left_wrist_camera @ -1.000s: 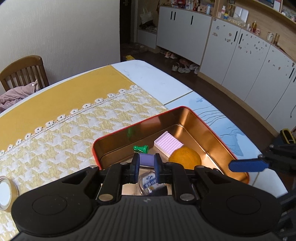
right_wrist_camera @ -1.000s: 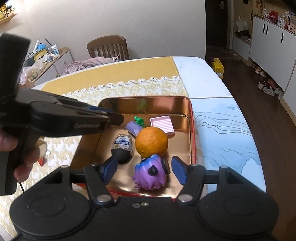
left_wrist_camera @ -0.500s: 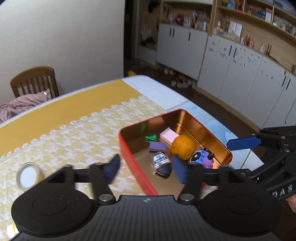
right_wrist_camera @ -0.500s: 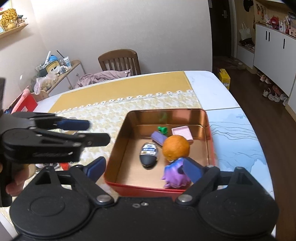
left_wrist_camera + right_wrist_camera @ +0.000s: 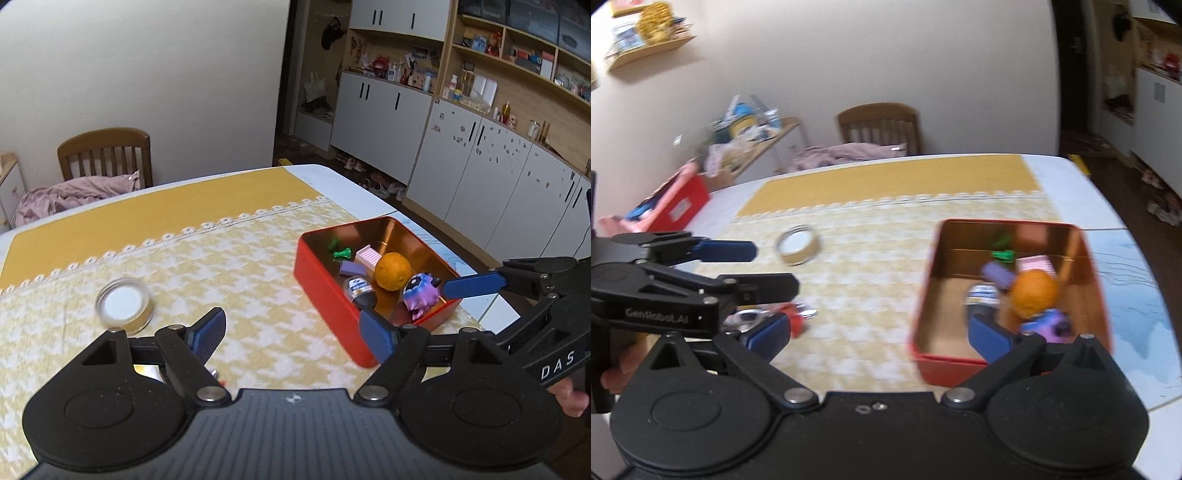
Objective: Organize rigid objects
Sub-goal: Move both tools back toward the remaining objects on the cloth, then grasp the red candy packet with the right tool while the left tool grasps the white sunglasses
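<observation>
A red tin (image 5: 325,295) stands on the yellow patterned cloth. Inside it lie an orange (image 5: 392,270), a purple toy (image 5: 421,295), a purple block (image 5: 352,268), a pink ridged piece (image 5: 367,256), a green pawn (image 5: 340,253) and a small black-and-white bottle (image 5: 358,291). My left gripper (image 5: 291,332) hangs before the tin's near left corner, its jaws opening with nothing between them. My right gripper (image 5: 881,336) is in front of the tin (image 5: 925,314), its jaws also opening and empty. One of its fingers (image 5: 474,286) reaches over the tin's right rim.
A round gold tin with a white lid (image 5: 125,303) sits on the cloth to the left. A small red item (image 5: 796,321) and a metal piece (image 5: 746,317) lie near the front. A wooden chair (image 5: 107,155) stands behind the table, and white cabinets (image 5: 480,166) line the right.
Both grippers have pulled back from the tin and opened. The left let go of the purple block, the right drew away from the purple toy; both now lie in the tin.
</observation>
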Action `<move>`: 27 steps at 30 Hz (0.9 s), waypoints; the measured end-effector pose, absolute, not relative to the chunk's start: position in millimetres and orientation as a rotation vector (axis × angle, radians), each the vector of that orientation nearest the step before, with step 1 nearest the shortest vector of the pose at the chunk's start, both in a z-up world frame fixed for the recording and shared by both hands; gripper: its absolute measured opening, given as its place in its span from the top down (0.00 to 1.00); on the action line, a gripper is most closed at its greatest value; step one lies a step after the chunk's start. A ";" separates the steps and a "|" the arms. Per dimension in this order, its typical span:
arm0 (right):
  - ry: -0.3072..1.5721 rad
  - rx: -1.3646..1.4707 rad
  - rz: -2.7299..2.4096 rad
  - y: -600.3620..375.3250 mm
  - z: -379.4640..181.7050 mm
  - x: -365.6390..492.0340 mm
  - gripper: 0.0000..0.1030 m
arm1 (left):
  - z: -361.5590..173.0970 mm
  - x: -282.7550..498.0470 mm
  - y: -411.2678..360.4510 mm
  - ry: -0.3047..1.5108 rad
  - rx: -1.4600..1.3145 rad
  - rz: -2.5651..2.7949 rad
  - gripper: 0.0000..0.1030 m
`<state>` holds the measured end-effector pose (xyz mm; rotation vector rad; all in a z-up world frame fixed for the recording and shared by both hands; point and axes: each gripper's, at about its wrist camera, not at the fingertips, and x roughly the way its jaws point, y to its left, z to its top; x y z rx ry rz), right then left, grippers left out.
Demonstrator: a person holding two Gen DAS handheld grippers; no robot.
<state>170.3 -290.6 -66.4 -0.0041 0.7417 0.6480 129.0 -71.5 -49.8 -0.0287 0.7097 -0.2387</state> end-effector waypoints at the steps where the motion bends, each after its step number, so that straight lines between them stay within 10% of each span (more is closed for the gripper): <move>1: 0.741 -0.011 0.657 -284.7 -66.7 168.0 0.00 | -49.7 124.9 -65.6 0.709 -0.033 -0.236 0.20; 27: 0.731 -0.332 0.801 -146.9 -105.7 147.7 0.10 | -121.9 59.5 78.3 0.843 -0.110 -0.035 0.20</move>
